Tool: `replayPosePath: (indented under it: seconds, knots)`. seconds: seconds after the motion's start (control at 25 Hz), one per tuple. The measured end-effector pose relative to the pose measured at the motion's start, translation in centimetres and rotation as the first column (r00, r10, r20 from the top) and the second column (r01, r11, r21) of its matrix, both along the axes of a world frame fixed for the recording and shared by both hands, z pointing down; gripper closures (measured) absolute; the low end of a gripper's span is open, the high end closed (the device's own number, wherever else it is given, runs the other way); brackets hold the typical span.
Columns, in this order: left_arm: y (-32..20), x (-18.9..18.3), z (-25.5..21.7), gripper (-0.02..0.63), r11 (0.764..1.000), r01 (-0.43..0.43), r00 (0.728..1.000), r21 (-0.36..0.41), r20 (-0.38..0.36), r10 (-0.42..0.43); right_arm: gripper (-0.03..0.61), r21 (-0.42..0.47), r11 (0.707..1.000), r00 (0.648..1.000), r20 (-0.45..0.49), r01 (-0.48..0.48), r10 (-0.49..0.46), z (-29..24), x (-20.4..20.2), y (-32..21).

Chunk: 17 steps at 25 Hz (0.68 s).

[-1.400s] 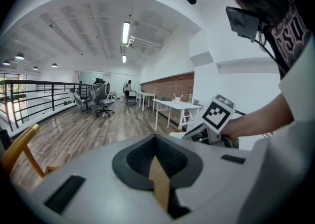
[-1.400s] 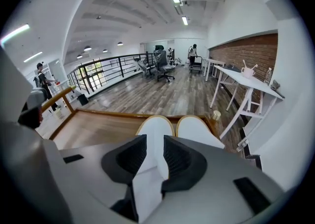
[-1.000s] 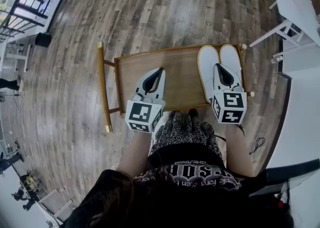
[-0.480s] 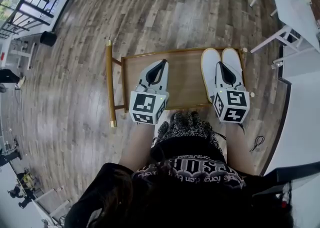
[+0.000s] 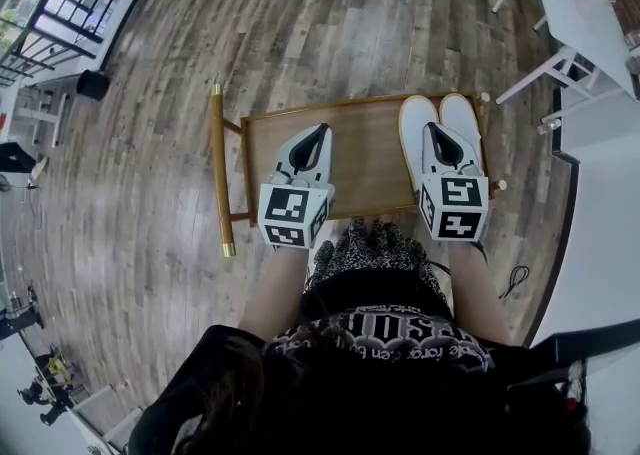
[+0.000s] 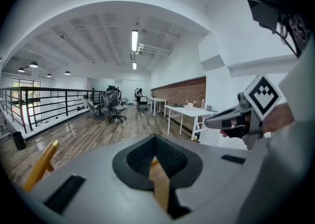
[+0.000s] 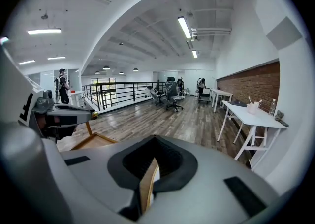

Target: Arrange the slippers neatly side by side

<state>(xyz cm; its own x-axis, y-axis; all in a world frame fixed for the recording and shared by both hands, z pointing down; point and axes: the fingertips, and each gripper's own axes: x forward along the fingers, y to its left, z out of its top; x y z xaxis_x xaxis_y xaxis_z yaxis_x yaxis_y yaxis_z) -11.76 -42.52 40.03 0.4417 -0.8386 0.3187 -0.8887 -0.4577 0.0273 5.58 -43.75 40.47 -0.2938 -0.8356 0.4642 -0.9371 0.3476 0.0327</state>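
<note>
Two white slippers (image 5: 415, 133) (image 5: 464, 121) lie side by side, toes pointing away, at the right end of a low wooden tray (image 5: 270, 148). My right gripper (image 5: 437, 129) hovers over them with its tips above the gap between the pair, shut and holding nothing. My left gripper (image 5: 322, 129) hangs above the bare middle of the tray, also shut and empty. In the left gripper view the jaws (image 6: 156, 138) meet, with only a sliver of wood showing below. The right gripper view shows its jaws (image 7: 154, 138) closed, with a white slipper edge under them.
The tray has a brass-tipped wooden handle bar (image 5: 219, 175) on its left side. A white table (image 5: 585, 3) stands at the far right, and a black cable (image 5: 515, 284) lies on the plank floor. A railing (image 5: 55, 18) runs along the upper left.
Both grippers stay shut and hover in nearly the same spots over the tray. The slippers have not moved. The head view has shifted slightly.
</note>
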Motion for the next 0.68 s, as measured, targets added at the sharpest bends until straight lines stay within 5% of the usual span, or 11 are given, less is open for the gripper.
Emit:
replayPosePath:
  seconds: [0.68]
  knots:
    - [0.51,-1.10,-0.88,0.626,1.000,-0.001,1.000,0.019,0.006,0.001,0.575,-0.008,1.000,1.000,0.012,-0.004,0.005,0.21,-0.44,-0.14]
